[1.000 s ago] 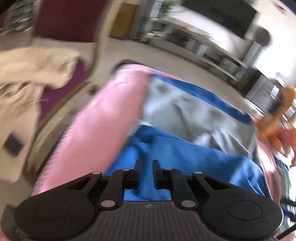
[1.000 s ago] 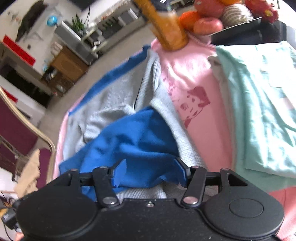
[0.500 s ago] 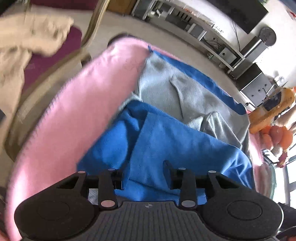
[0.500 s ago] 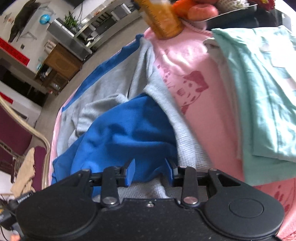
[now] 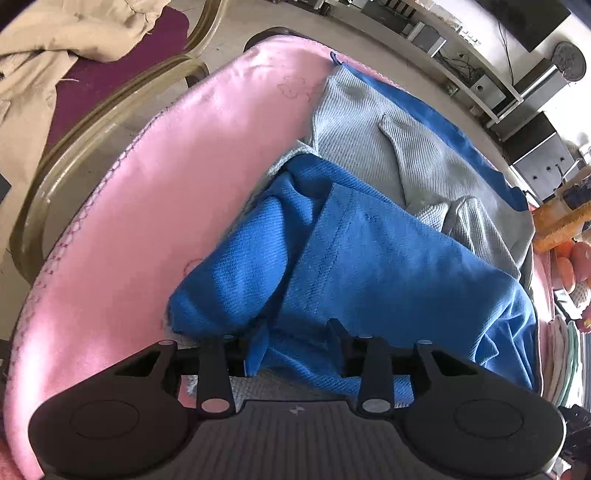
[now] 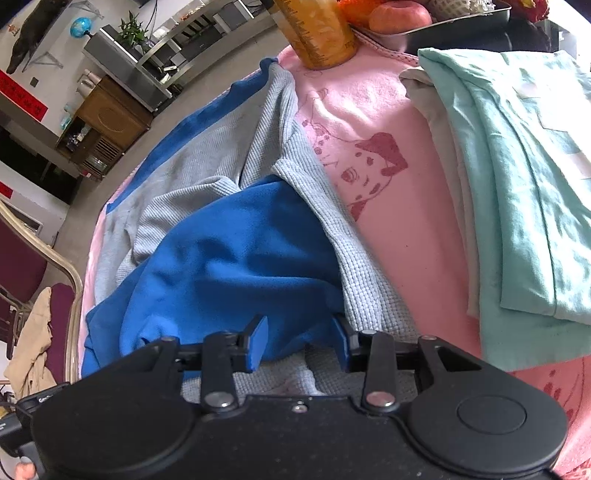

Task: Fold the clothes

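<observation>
A blue-and-grey garment lies crumpled on the pink blanket [image 5: 166,184]. Its blue part [image 5: 369,258] is folded over the grey knit part [image 5: 369,147]. My left gripper [image 5: 298,341] points down at the blue fabric's near edge; its jaws are opening, with blue cloth lying loosely between them. In the right wrist view, my right gripper [image 6: 300,345] stands partly open over the blue part's [image 6: 236,251] near hem, cloth between the blue pads [image 6: 258,343] without a clear pinch. Grey knit [image 6: 362,266] runs beside the right finger.
A folded mint and beige pile [image 6: 517,184] lies right of the garment. An orange jar [image 6: 317,33] and a fruit tray [image 6: 406,18] stand at the far edge. A chair with beige cloth [image 5: 55,55] stands off the table's left side.
The left gripper went from almost shut to open and sank closer to the blue fabric. The right jaws narrowed and dropped nearer to the blue hem.
</observation>
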Demonstrator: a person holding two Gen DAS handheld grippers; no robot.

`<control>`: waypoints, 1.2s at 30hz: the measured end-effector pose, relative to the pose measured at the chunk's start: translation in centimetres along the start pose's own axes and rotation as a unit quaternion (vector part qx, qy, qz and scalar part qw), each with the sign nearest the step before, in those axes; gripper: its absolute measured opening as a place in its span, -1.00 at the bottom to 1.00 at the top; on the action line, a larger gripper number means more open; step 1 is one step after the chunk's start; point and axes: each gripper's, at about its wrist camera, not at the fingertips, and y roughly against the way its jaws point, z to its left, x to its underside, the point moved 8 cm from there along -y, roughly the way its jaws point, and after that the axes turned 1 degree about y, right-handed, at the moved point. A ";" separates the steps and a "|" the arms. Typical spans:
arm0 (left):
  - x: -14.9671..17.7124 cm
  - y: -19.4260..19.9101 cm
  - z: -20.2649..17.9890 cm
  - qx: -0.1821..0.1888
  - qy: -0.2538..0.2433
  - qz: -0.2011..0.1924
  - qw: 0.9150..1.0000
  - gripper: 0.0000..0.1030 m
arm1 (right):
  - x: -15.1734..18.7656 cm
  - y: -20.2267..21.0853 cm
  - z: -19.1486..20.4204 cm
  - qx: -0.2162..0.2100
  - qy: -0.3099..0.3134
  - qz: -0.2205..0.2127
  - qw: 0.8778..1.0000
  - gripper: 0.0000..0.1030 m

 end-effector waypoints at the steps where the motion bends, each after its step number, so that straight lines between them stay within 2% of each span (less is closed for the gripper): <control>1: -0.1 -0.1 -0.1 0.005 0.003 0.000 1.000 -0.22 | 0.0 0.0 -0.1 0.000 -0.001 0.000 1.000 -0.28; 4: -0.2 -0.1 -0.1 0.013 0.009 -0.006 1.000 -0.30 | -0.1 0.0 -0.1 -0.001 -0.004 -0.001 1.000 -0.28; 8: -0.3 0.5 0.0 0.010 0.009 -0.023 1.000 -0.93 | -0.1 0.0 -0.1 -0.004 -0.007 -0.002 1.000 -0.28; 9: -0.4 0.8 -0.1 0.008 0.006 -0.031 0.999 -0.97 | -0.1 0.1 -0.1 -0.005 -0.007 -0.003 1.000 -0.28; 13: -1.4 3.8 -1.2 0.019 -0.021 -0.092 0.995 -0.98 | -0.2 0.2 0.1 -0.001 0.005 -0.007 1.000 -0.26; 17: -2.9 6.7 -2.0 0.015 -0.053 -0.151 0.987 -0.98 | -0.8 0.4 -0.4 0.025 0.013 -0.019 0.999 -0.26; 19: -3.3 6.5 -1.6 -0.012 -0.062 -0.148 0.987 -0.97 | -1.1 0.5 -0.8 0.036 0.013 -0.023 0.999 -0.26; 22: -2.7 3.5 -0.3 -0.069 -0.072 -0.100 0.990 -0.96 | -1.4 0.7 -1.3 0.045 0.010 -0.026 0.999 -0.26; 24: -1.9 1.7 0.4 -0.105 -0.091 -0.082 0.987 -0.91 | -1.7 0.7 -1.8 0.048 0.005 -0.027 0.998 -0.26; 27: -1.9 2.0 0.1 -0.129 -0.116 -0.098 0.980 -0.90 | -2.1 0.9 -2.4 0.043 -0.012 -0.030 0.999 -0.25; 30: -2.2 3.9 0.6 -0.160 -0.122 -0.139 0.970 -0.84 | -2.4 1.7 -2.5 0.019 -0.024 -0.038 0.999 -0.20; 33: -2.3 5.7 -0.1 -0.140 -0.124 -0.173 0.967 -0.84 | -2.4 2.9 -1.3 -0.043 -0.018 -0.050 0.998 -0.20; 36: -1.4 5.3 -2.4 -0.074 -0.156 -0.159 0.972 -0.80 | -2.3 3.4 0.5 -0.066 0.012 -0.066 0.996 -0.22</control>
